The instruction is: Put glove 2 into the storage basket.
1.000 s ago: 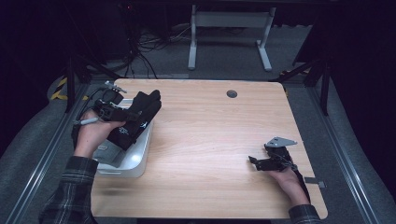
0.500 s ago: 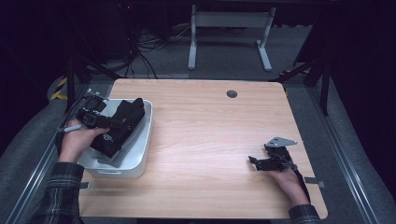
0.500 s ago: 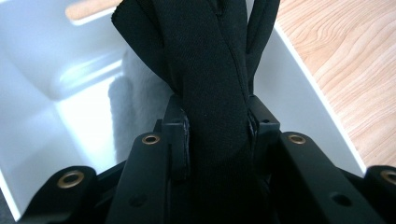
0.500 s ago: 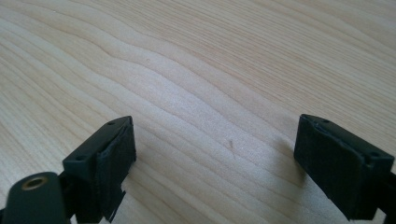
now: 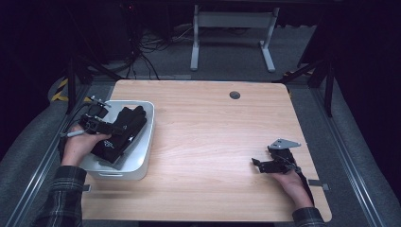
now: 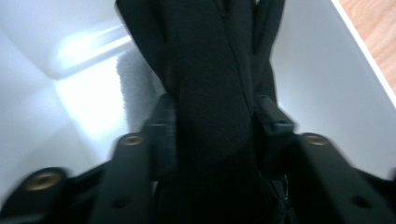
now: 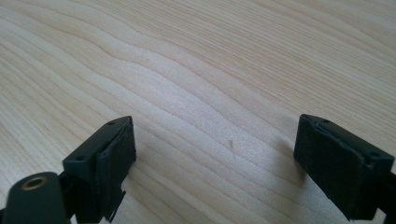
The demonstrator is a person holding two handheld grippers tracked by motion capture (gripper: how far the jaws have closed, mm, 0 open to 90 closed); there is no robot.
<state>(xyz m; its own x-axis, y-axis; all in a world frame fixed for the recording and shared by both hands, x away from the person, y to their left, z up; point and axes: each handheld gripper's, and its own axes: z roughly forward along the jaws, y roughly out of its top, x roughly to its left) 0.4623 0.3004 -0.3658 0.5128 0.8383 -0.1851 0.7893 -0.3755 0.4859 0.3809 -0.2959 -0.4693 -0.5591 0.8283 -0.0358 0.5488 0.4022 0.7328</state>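
One black garment (image 5: 119,134) lies partly in the white bin (image 5: 145,142) at the desk's (image 5: 227,137) left, between the left claw's (image 5: 106,128) jaws, which have just been opening. Judged step: releasing it; next, withdraw cleanly. The right claw (image 5: 257,164) rests wide, empty.

A wooden table (image 5: 213,142) stands on grey floor (image 5: 227,56) in a dark room.
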